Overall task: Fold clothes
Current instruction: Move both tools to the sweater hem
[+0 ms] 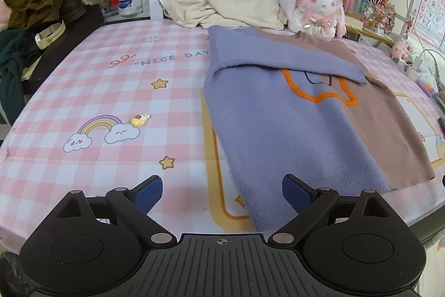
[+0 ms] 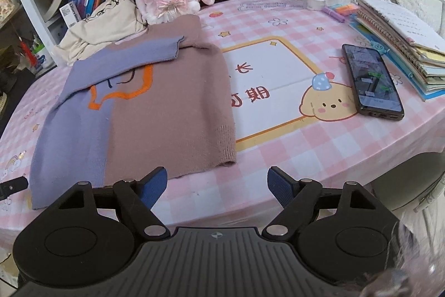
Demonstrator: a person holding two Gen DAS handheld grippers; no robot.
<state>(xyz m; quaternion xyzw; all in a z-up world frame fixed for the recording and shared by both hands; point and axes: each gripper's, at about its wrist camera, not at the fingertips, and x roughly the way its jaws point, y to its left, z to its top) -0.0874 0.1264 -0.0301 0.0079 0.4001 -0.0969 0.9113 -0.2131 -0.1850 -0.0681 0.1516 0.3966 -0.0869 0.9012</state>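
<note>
Sweater [image 1: 292, 113] lies flat at tabletop [image 1: 111, 91] centre, sleeves folded in, hem nearest. Left gripper [image 1: 222, 192] and right gripper [image 2: 217, 187]: fingers wide apart, empty, above the hem. Judged next: grip hem corners, fold toward collar at 12 o'clock.

Both wrist views overlook the sweater [image 1: 292, 124] obliquely.

L gripper [image 1: 222, 192] jaws wide, empty; R gripper [image 2: 217, 187] same, both angled down.
</note>
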